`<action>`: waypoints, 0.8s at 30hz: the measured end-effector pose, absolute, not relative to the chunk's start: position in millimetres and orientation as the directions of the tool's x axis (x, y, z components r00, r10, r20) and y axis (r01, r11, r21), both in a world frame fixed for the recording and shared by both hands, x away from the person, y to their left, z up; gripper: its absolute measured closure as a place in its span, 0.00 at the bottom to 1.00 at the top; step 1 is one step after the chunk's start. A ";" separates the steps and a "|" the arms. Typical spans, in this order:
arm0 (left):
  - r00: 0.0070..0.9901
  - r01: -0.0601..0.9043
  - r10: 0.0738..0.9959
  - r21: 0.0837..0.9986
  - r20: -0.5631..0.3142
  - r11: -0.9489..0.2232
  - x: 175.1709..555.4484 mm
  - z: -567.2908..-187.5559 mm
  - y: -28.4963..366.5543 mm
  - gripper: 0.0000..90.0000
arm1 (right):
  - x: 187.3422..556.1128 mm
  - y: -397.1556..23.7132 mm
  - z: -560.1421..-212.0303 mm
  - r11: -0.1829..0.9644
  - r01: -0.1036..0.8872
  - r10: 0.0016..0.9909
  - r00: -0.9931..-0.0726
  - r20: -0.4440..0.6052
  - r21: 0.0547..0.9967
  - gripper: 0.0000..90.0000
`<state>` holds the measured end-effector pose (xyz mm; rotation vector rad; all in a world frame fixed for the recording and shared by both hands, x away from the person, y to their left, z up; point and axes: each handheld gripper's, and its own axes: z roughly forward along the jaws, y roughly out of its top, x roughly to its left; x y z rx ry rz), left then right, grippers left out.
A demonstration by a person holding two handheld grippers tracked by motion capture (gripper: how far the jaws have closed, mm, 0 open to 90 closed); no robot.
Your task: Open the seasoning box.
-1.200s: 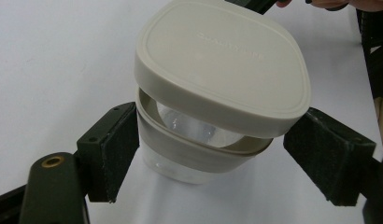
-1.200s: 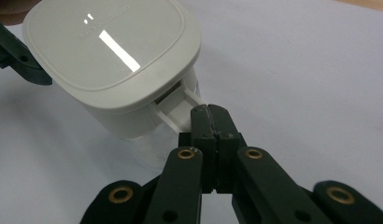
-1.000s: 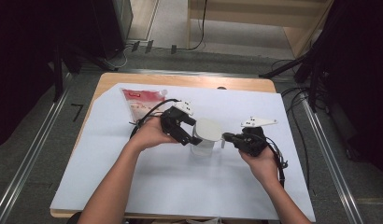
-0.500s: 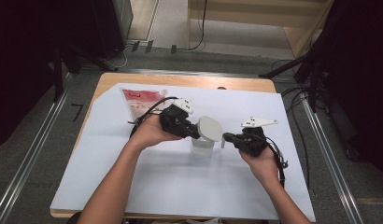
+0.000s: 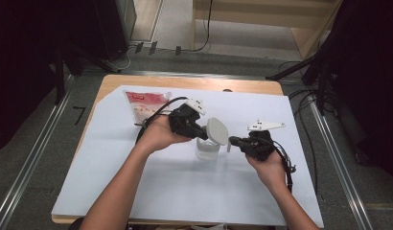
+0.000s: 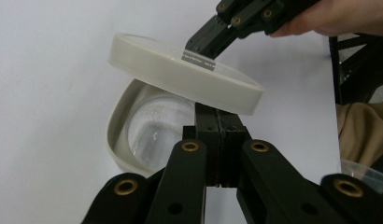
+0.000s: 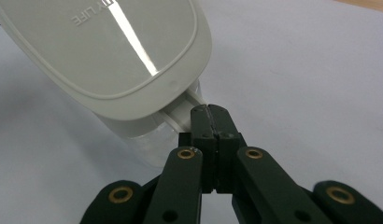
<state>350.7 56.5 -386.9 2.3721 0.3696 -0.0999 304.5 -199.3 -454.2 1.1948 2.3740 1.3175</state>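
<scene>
While a red-and-white packet [image 5: 145, 106] lies untouched at the far left of the white surface [image 5: 137, 191], the left gripper [image 5: 204, 131] has just been closing its jaws, which are now clamped on the near edge of the pale lid [image 5: 217, 131], tilted up over the clear container [image 5: 207, 148] at the centre. Seen from the left gripper view, the lid [image 6: 180, 70] hangs slanted above the open container [image 6: 147, 126], hinged side low (what kind of hinge joins them, if any, is hard to make out). To the right, the right gripper [image 5: 231, 140] has its jaws pinched on a small tab [image 7: 187, 109] at the container's rim, pinning it to the surface. The step in hand looks like opening the lid: it would go best with the right grip kept firm and low while the left swings the lid back in a steady arc, without dragging the container sideways or twisting the tab.
</scene>
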 end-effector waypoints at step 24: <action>0.955 0.298 0.205 0.661 -0.217 -0.688 353.1 -382.1 20.7 0.99 | 300.0 -201.4 -452.7 0.271 0.563 0.708 -0.666 0.234 0.780 1.00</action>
